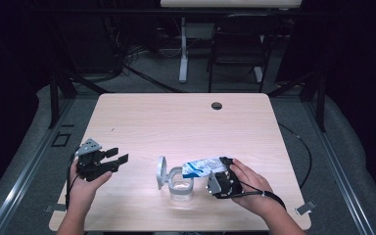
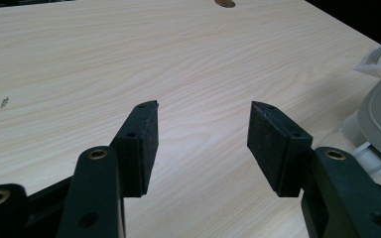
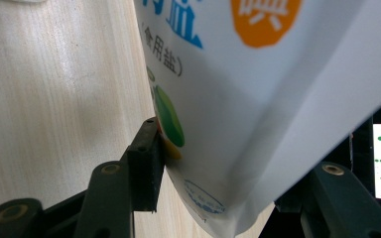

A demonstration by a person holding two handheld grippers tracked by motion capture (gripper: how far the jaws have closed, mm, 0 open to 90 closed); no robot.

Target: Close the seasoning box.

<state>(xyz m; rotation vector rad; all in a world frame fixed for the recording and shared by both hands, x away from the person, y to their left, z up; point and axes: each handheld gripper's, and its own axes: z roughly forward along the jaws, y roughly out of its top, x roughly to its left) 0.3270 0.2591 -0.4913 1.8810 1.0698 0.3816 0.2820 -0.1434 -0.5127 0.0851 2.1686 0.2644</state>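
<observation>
A white plastic salt bag with blue and orange print point(image 1: 201, 166) is pinched between the jaws of the right gripper point(image 1: 223, 177), tilted over a clear lidded container point(image 1: 180, 188) on the light wooden table point(image 1: 176, 122). The left gripper point(image 1: 115, 159) is held apart, its jaws spread with nothing between them.

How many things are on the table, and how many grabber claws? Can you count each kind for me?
Bags: 1, the white and blue bag held in the right gripper
Clear containers: 1, the clear container with its lid flipped open
Grippers: 2, the right gripper and the left gripper, which is open with nothing between its jaws
Total: 4
</observation>
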